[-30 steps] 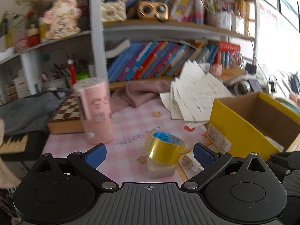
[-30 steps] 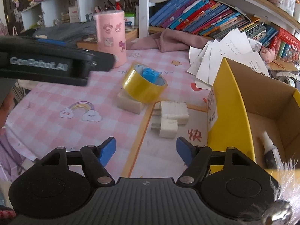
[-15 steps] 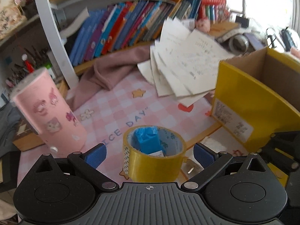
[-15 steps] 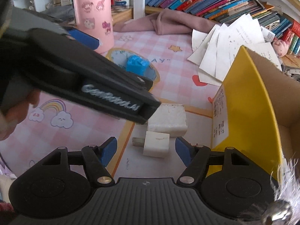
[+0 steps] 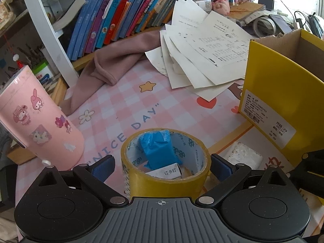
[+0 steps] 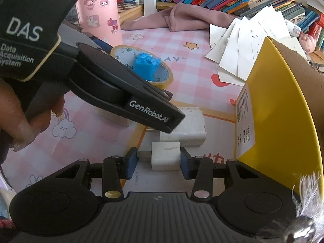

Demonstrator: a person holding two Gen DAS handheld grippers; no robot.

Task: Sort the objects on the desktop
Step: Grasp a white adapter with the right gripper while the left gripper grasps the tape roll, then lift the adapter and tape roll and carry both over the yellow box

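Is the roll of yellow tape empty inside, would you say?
No, the roll of yellow tape holds a blue-wrapped block and a small labelled white box in its core.

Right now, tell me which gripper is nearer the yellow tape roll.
Left. The left gripper straddles the yellow tape roll, blue pads on either side of it, jaws just closing. The right gripper sits further off, its jaws just closing around a small white charger.

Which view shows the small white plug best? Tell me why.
The right wrist view: the small white plug sits whole between the right gripper pads. In the left wrist view it is not visible.
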